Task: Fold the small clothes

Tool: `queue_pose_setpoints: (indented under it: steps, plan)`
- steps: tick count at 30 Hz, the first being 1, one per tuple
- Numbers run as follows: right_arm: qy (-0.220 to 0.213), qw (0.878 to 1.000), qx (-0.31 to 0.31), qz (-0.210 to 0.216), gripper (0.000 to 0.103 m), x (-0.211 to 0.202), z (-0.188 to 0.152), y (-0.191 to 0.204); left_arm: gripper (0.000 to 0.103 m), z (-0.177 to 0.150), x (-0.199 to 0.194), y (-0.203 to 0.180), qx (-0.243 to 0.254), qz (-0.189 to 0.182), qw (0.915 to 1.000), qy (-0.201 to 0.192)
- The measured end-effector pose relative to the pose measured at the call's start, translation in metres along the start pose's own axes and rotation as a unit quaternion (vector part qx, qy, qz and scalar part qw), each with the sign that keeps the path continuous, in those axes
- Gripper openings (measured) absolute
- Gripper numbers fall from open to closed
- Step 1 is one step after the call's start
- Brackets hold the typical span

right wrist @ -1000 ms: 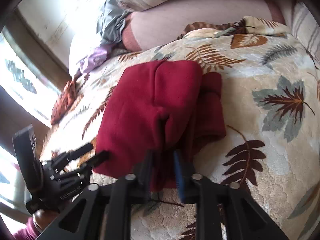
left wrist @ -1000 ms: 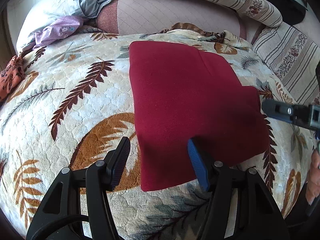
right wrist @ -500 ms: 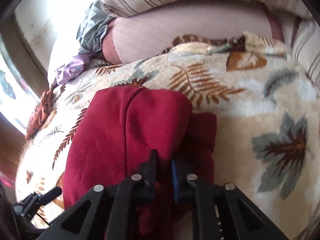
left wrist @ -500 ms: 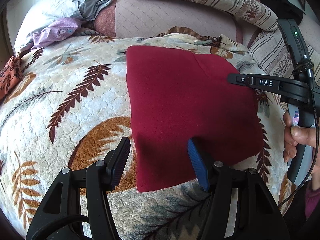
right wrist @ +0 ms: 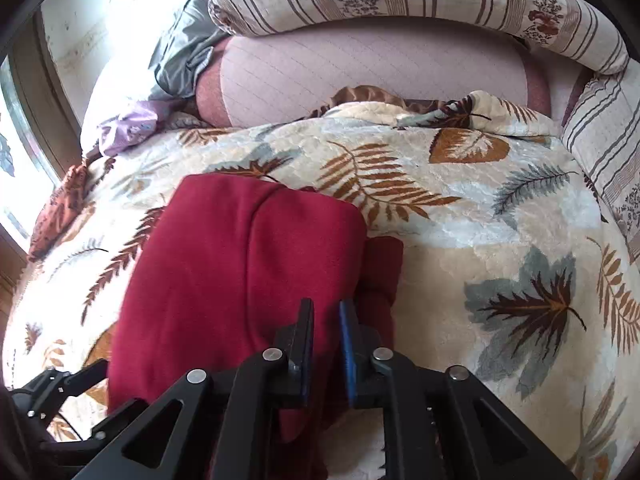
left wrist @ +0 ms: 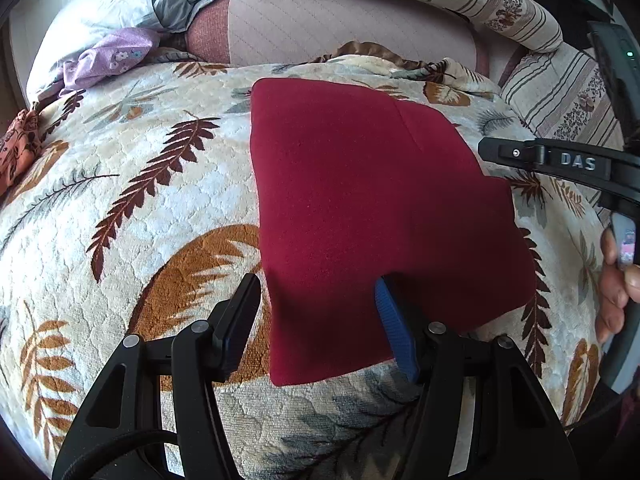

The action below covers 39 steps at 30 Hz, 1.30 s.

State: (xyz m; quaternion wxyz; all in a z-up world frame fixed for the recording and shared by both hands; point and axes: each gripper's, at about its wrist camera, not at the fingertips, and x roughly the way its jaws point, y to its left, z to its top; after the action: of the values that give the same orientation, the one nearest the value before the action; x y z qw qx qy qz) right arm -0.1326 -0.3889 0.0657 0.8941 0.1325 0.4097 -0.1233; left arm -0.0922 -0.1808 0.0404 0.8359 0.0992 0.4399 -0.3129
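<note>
Red garment (left wrist: 360, 208) lies folded flat on the leaf-print blanket (left wrist: 140, 184), its near edge between the spread fingers of my left gripper (left wrist: 316, 320). From the right wrist, my right gripper (right wrist: 326, 340) pinches the garment's doubled edge.

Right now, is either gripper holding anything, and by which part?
The left gripper is open and holds nothing. The right gripper looks shut on the red cloth, pinching a fold at its near right edge.
</note>
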Motion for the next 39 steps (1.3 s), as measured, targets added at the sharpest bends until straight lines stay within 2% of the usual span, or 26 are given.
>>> queue_pose_setpoints:
  steps: [2, 3, 4, 7, 9, 10, 13, 18, 20, 22, 24, 28, 31, 34, 39]
  plan:
    - [-0.009, 1.000, 0.005, 0.021, 0.037, -0.014, -0.004, 0.007, 0.060, 0.000, -0.001, -0.001, 0.001, 0.001, 1.0000, -0.001]
    - [-0.014, 0.999, 0.006, 0.033, 0.058, -0.020, -0.008, 0.011, 0.060, 0.000, -0.002, -0.001, 0.001, 0.001, 1.0000, -0.002]
    - [-0.019, 0.999, 0.005, 0.041, 0.062, -0.025, -0.012, 0.015, 0.060, 0.000, -0.003, -0.001, 0.001, 0.001, 1.0000, -0.003]
    - [-0.018, 0.998, -0.030, 0.047, 0.062, -0.025, -0.023, 0.031, 0.060, 0.001, -0.004, 0.001, 0.000, 0.001, 1.0000, -0.006]
    - [-0.007, 0.999, -0.051, 0.006, 0.061, -0.014, -0.029, 0.034, 0.060, 0.001, -0.005, 0.002, -0.002, 0.001, 1.0000, -0.007]
    - [0.001, 0.999, -0.052, -0.013, 0.056, -0.007, -0.031, 0.032, 0.060, 0.002, -0.006, 0.003, -0.003, 0.000, 1.0000, -0.008]
    - [0.024, 0.998, -0.045, -0.030, 0.055, 0.018, -0.041, 0.016, 0.060, 0.003, -0.008, 0.008, -0.010, 0.001, 0.9999, -0.011]
    - [0.007, 1.000, -0.028, -0.004, 0.057, 0.013, -0.043, 0.004, 0.060, 0.009, -0.005, 0.023, -0.033, -0.015, 0.9993, -0.007]
    - [-0.003, 1.000, -0.024, 0.004, 0.066, 0.007, -0.039, 0.002, 0.060, 0.012, -0.004, 0.028, -0.044, -0.035, 0.9984, -0.002]
    - [-0.022, 1.000, -0.016, 0.006, 0.085, 0.000, -0.034, -0.004, 0.060, 0.016, -0.004, 0.033, -0.051, -0.057, 0.9971, -0.001]
    - [-0.039, 0.999, -0.001, 0.013, 0.093, -0.003, -0.029, -0.015, 0.060, 0.021, -0.002, 0.039, -0.063, -0.076, 0.9951, -0.001]
    - [-0.027, 0.997, 0.044, 0.059, 0.093, 0.011, -0.019, -0.041, 0.075, 0.029, 0.018, 0.054, -0.113, -0.120, 0.9862, 0.015]
    - [0.003, 0.994, 0.064, 0.092, 0.093, 0.034, -0.013, -0.050, 0.077, 0.030, 0.034, 0.061, -0.145, -0.156, 0.9765, 0.037]
    - [0.024, 0.987, 0.074, 0.143, 0.093, 0.055, -0.009, -0.048, 0.080, 0.035, 0.040, 0.058, -0.139, -0.159, 0.9767, 0.040]
    - [0.023, 0.985, 0.067, 0.155, 0.092, 0.074, -0.007, -0.032, 0.081, 0.040, 0.057, 0.055, -0.154, -0.178, 0.9704, 0.055]
